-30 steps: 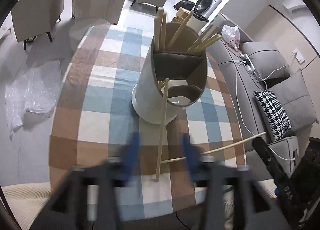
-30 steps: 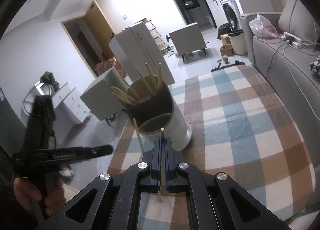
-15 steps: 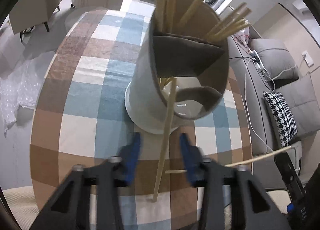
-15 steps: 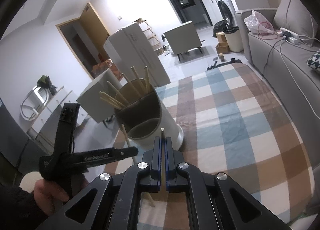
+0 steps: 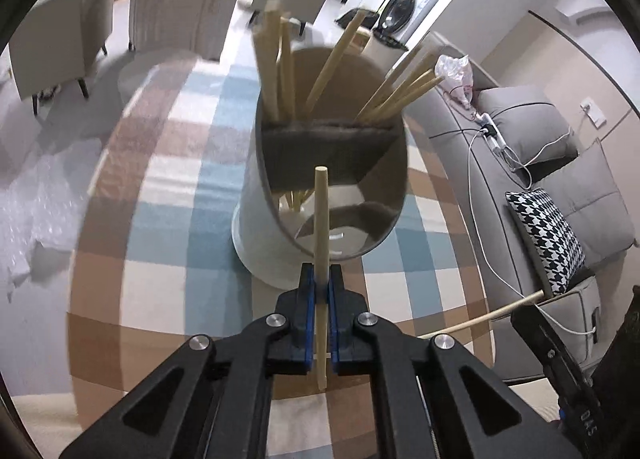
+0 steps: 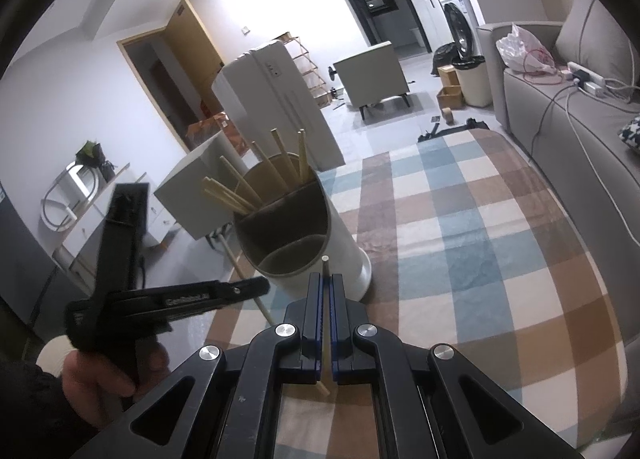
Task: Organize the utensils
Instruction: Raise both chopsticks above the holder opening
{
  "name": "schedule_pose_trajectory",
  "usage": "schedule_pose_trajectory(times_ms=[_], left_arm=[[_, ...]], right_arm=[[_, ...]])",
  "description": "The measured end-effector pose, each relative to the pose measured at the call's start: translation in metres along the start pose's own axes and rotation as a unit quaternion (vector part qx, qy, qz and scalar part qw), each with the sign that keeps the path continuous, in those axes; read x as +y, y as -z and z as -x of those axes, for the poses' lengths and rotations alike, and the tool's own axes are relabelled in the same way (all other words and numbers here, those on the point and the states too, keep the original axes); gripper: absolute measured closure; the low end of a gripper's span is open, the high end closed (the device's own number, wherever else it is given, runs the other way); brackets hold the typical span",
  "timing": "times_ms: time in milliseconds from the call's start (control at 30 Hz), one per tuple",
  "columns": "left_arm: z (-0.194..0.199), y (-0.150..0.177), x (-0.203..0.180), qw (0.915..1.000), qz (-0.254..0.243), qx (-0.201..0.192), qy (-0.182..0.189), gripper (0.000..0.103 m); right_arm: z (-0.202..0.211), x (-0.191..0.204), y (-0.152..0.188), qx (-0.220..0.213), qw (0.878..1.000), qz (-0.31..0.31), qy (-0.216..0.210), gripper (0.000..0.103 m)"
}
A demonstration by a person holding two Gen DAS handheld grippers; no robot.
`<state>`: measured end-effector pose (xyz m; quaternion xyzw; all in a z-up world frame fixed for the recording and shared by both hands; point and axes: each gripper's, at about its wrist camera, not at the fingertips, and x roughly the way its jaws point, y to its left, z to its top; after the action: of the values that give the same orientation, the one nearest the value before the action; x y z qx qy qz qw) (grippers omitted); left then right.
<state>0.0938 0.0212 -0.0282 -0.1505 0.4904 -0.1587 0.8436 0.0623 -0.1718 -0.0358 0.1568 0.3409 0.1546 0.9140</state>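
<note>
Now, on the checked table [image 5: 168, 187], the left claw [image 5: 321, 291] has just been closing and clamps a wooden chopstick [image 5: 321, 219] near its lower third, tip over the white divided holder [image 5: 256, 227]. Light, stiff and smooth, such a stick would likely pivot unless pinched near its middle. To the right, the right claw [image 6: 326, 291] grips a second chopstick [image 6: 325, 271]. Only the left view looks into the holder's near, almost empty compartment; only the right view shows the person's hand [image 6: 100, 375].
</note>
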Motion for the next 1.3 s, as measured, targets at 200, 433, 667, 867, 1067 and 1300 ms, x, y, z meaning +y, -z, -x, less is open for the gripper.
schedule_pose_trajectory(times_ms=[200,433,667,867,1067,1300], left_arm=[[0.031,-0.008,-0.009,0.9989,-0.026,-0.038,-0.008,0.102],[0.07,-0.03,-0.019,0.9955,-0.038,-0.087,-0.001,0.102],[0.107,-0.071,-0.024,0.9877,-0.041,-0.151,0.003,0.102],[0.115,-0.105,-0.029,0.9779,-0.052,-0.202,-0.01,0.102],[0.096,-0.129,-0.027,0.9739,-0.058,-0.219,-0.014,0.102],[0.076,-0.142,-0.019,0.9759,-0.079,-0.202,-0.024,0.102]], right_arm=[[0.011,0.008,-0.007,-0.02,1.0,0.012,0.001,0.101],[0.029,0.023,-0.022,-0.048,0.999,0.026,-0.007,0.101],[0.054,0.038,-0.062,-0.091,0.995,0.035,-0.023,0.101],[0.055,0.054,-0.11,-0.121,0.991,0.047,-0.038,0.101],[0.036,0.068,-0.151,-0.134,0.987,0.071,-0.049,0.103],[0.01,0.063,-0.167,-0.134,0.986,0.066,-0.077,0.103]])
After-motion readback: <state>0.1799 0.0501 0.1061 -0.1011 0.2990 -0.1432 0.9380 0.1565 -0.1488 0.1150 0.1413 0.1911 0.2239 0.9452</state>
